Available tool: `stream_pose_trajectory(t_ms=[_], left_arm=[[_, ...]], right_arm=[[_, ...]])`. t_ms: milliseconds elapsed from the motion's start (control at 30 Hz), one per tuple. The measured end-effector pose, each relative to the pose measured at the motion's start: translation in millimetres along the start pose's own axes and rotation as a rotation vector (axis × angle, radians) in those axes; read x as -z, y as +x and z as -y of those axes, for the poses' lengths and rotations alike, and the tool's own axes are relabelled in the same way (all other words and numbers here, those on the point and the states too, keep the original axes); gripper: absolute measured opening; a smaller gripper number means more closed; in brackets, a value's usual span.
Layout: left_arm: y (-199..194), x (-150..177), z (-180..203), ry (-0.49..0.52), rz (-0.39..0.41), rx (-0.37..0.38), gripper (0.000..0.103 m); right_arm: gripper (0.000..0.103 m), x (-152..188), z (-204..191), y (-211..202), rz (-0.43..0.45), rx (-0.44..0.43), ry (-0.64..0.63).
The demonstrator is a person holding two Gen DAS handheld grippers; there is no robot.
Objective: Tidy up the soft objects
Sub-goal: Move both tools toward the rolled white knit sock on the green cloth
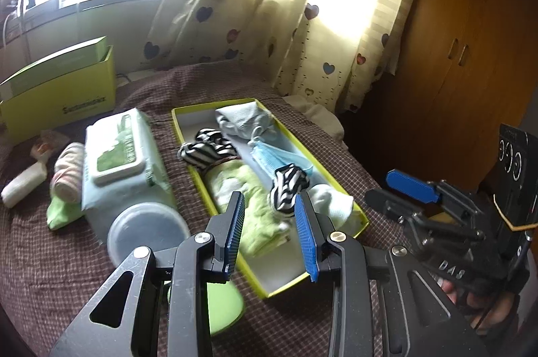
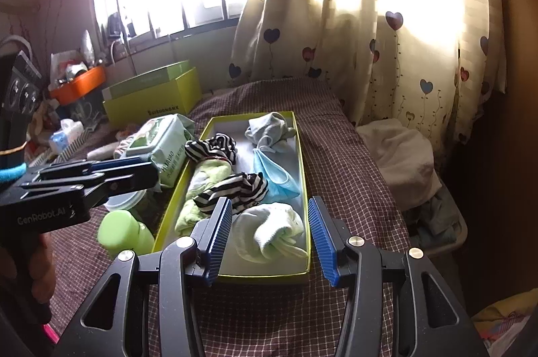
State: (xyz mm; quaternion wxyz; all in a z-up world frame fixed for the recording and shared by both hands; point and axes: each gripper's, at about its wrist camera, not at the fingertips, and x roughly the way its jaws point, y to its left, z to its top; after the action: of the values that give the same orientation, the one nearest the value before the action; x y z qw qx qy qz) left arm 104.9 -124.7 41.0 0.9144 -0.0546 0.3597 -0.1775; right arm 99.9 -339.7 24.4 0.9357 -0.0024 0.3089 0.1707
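A shallow yellow-green box [image 1: 188, 135] [image 2: 303, 155] lies on the checked bedspread. It holds a grey cloth [image 1: 245, 118], two black-and-white striped socks [image 1: 205, 152] [image 2: 235, 189], a blue face mask [image 1: 275, 158], a green cloth [image 1: 242, 189] and a white sock [image 2: 269, 229]. My left gripper [image 1: 270, 199] hovers open over the box's near left side with nothing between its pads. From the right wrist view, the left gripper [image 2: 134, 167] sits above the box's left rim. My right gripper [image 2: 269, 205] stands open above the white sock, apart from it.
Left of the box lie a wipes pack [image 1: 124, 155], a pink striped roll [image 1: 69, 175], a white roll [image 1: 23, 185], a clear lidded tub [image 1: 144, 229] and a green cup [image 2: 121, 232]. A taller green box [image 1: 57, 88] stands behind. A wardrobe [image 1: 454, 54] and a laundry basket [image 2: 437, 222] flank the right.
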Motion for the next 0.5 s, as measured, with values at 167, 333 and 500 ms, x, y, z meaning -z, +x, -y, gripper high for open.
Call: stream_pose_trajectory(t_ms=[167,333,500], left_arm=[[-15.2,11.8,-12.7,-0.021,0.011,-0.030,0.032],[-26.0,21.4,-21.9,-0.038,0.018,-0.046,0.032],[-34.7,29.5,-34.3,-0.063,0.021,-0.060,0.032]], right_arm=[[0.046,1.2,-8.4,-5.1,-0.007,-0.010,-0.002],[0.046,0.3,-16.3,-7.1,-0.011,-0.022,-0.006],[0.046,-0.9,-26.4,-7.8,-0.017,-0.034,-0.014]])
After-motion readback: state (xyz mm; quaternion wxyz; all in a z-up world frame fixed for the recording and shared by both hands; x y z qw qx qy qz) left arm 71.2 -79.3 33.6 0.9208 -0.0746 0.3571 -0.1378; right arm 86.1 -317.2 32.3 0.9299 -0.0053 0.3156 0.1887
